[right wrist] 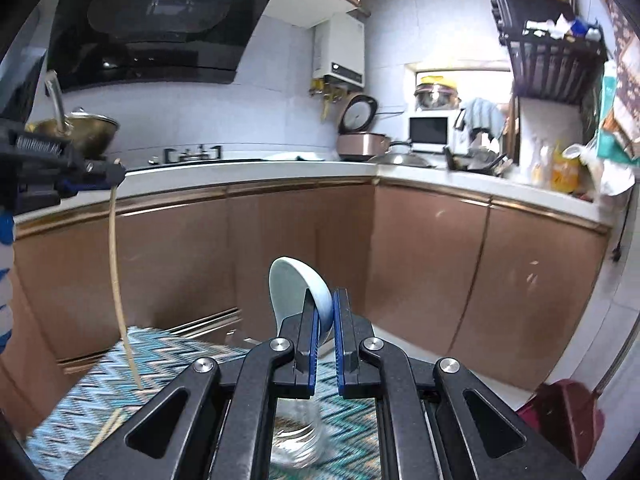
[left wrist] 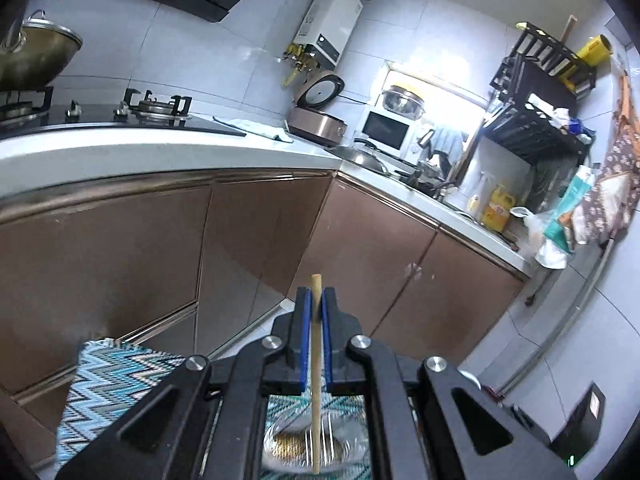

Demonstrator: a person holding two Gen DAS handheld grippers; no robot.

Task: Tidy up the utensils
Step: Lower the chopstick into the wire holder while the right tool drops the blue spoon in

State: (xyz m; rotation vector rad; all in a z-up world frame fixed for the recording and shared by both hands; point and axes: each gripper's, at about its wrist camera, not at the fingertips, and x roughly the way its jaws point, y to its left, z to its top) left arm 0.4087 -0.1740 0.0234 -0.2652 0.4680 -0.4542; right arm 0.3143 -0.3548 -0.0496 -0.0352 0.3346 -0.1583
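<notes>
The left claw (left wrist: 316,300) is clenched on a single bamboo chopstick (left wrist: 317,380) near its top end, the light, stiff stick hanging down over the chevron-patterned table (left wrist: 108,380). The right claw (right wrist: 325,304) pinches the bowl of a pale blue ceramic spoon (right wrist: 294,288), held above a clear glass jar (right wrist: 298,436). That glazed spoon is likely slick and chippable, so a grip on its handle would probably sit safer.

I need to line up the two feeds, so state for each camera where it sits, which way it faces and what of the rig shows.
Left wrist: on the left gripper, facing the corner counter; its jaws pinch a chopstick.
Right wrist: on the right gripper, facing the same counter; its jaws clamp a pale blue spoon, and the left gripper with its chopstick shows at left.
Shared: rice cooker, zigzag cloth.
</notes>
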